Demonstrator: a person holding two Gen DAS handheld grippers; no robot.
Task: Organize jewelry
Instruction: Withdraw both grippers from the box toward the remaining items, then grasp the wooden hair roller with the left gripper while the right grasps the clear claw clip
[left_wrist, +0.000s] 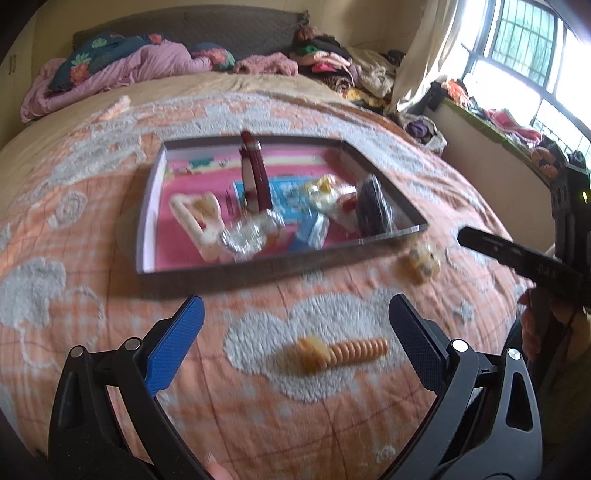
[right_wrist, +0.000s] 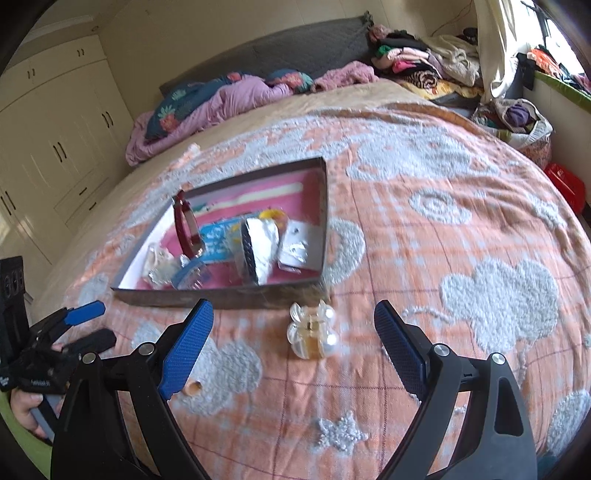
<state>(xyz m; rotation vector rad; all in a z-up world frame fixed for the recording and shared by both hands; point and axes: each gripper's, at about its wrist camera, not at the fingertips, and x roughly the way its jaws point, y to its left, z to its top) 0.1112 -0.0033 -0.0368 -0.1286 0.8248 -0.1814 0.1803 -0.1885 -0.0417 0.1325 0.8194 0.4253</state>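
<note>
Left claw (left_wrist: 295, 321) gapes, released, over an orange spiral clip (left_wrist: 341, 353) on the bed (left_wrist: 258, 424). Right claw (right_wrist: 293, 328) likewise released, a pearl clip (right_wrist: 313, 334) between its fingers, untouched. Beyond sits the jewelry box (right_wrist: 258, 295).

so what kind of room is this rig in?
A bedroom, most likely. The work surface is a bed with an orange quilt, a rumpled purple duvet by the grey headboard, and built-in wardrobes along the wall.
</note>
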